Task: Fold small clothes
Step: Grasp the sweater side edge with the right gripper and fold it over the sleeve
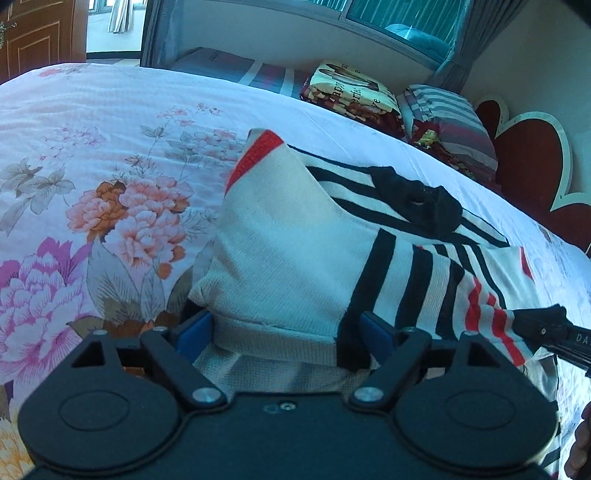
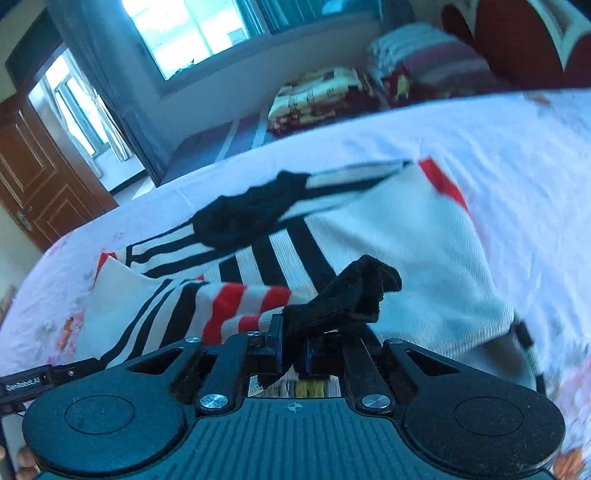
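Note:
A small white knit sweater [image 1: 291, 254] with black and red stripes lies on the bed. Its black collar [image 1: 417, 199] points away from me. My left gripper [image 1: 284, 332] is open, its blue pads [image 1: 195, 332] on either side of the sweater's hem, which bulges between them. My right gripper [image 2: 293, 349] is shut on the black cuff [image 2: 354, 291] of the red-striped sleeve [image 2: 236, 306] and holds it over the sweater's body [image 2: 406, 266]. The right gripper also shows at the right edge of the left wrist view [image 1: 554, 328].
The bed has a white floral cover [image 1: 122, 206]. Folded blankets and pillows [image 1: 369, 96] are stacked at the far side by a red heart-shaped headboard [image 1: 528, 162]. A window [image 2: 192, 33] and a brown door [image 2: 40, 184] are beyond the bed.

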